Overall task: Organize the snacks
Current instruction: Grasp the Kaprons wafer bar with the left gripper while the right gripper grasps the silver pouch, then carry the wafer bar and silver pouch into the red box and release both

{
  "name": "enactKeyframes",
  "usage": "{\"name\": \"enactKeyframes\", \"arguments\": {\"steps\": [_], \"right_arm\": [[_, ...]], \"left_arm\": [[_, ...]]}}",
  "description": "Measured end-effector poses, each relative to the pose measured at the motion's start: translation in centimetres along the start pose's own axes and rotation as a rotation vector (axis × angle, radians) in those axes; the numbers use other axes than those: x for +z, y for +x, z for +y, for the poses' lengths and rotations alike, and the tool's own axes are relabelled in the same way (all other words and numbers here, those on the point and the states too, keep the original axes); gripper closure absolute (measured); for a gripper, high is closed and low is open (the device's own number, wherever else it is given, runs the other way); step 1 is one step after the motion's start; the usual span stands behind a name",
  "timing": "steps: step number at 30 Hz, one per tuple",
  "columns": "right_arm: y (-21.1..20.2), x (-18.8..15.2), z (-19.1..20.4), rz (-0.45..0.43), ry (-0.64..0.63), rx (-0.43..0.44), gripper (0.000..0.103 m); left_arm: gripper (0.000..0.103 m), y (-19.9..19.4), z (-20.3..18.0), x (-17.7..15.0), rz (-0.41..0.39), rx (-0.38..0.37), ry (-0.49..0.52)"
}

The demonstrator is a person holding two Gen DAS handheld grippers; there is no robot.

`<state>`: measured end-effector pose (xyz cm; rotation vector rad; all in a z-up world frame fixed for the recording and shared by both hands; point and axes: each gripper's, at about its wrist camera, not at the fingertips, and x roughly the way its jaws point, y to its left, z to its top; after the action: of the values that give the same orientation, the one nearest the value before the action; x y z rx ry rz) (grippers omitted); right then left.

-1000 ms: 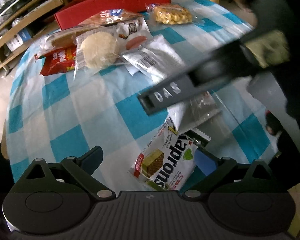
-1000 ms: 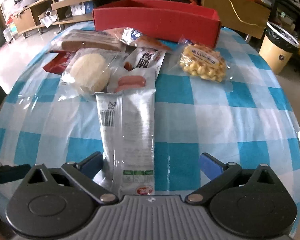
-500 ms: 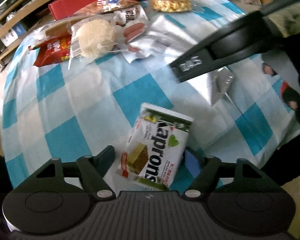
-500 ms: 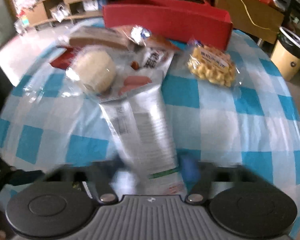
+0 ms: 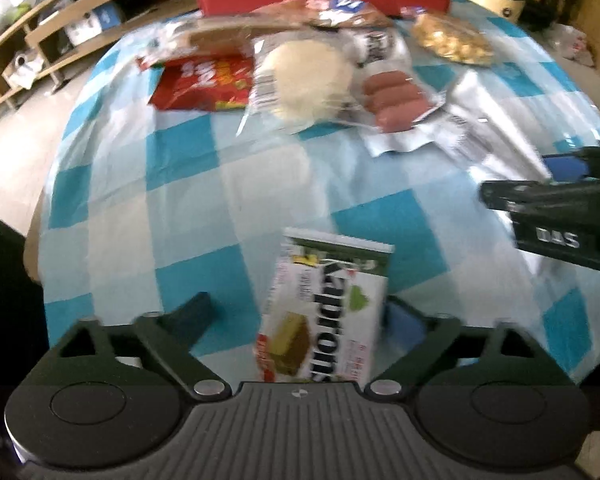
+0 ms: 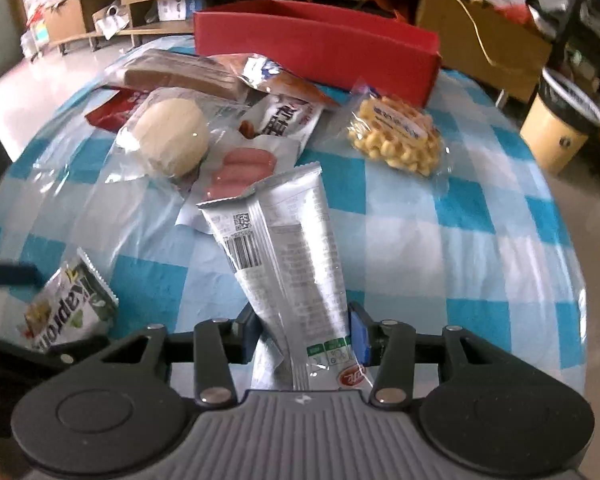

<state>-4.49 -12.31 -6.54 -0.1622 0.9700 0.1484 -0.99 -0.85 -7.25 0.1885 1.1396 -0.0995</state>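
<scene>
Both tongs work: right tongs (image 6: 304,338) closing on the silver packet (image 6: 288,264) for lifting; left tongs (image 5: 296,320) opening around the wafer pack (image 5: 328,320), pads clear.

The right hand-held gripper (image 6: 303,338) points steeply down toward the table (image 6: 480,248), its jaws closing and its pads pressed against both sides of a silver packet (image 6: 288,256) that rises between them. The left hand-held gripper (image 5: 300,320) also tilts steeply down, its jaws opening wide, a wafer pack (image 5: 326,312) lying between its fingers with the pads clear of it.
</scene>
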Motion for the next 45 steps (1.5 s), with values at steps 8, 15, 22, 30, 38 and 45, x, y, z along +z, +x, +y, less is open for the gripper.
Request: {"name": "enactKeyframes", "arguments": {"steps": [8,15,22,30,38,45], "right_arm": [[1.1,-0.5,-1.8,0.033,0.128,0.062,0.011],[1.8,-0.1,-1.0,0.107,0.085,0.050,0.002],[0.0,-0.8,-0.2,0.009,0.029,0.073,0.058],[-2.0,-0.7,-0.6,-0.024,0.064,0.110,0.064],[-2.8,-0.2,-1.4,-0.048,0.097,0.118,0.064],[-4.0,3.5,-1.1,-0.148,0.120,0.140,0.064]], "left_arm": [[0.002,0.0,0.5,-0.6,0.012,-0.012,-0.029],[0.000,0.4,0.5,-0.3,0.056,-0.004,-0.048],[0.012,0.4,0.6,0.8,0.071,-0.006,-0.082],[0.039,-0.8,0.0,2.6,0.048,-0.009,-0.075],[0.039,-2.8,-0.4,4.1,-0.073,0.035,-0.073],[0.039,-3.9,-0.6,6.6,-0.166,0.071,-0.027]]}}
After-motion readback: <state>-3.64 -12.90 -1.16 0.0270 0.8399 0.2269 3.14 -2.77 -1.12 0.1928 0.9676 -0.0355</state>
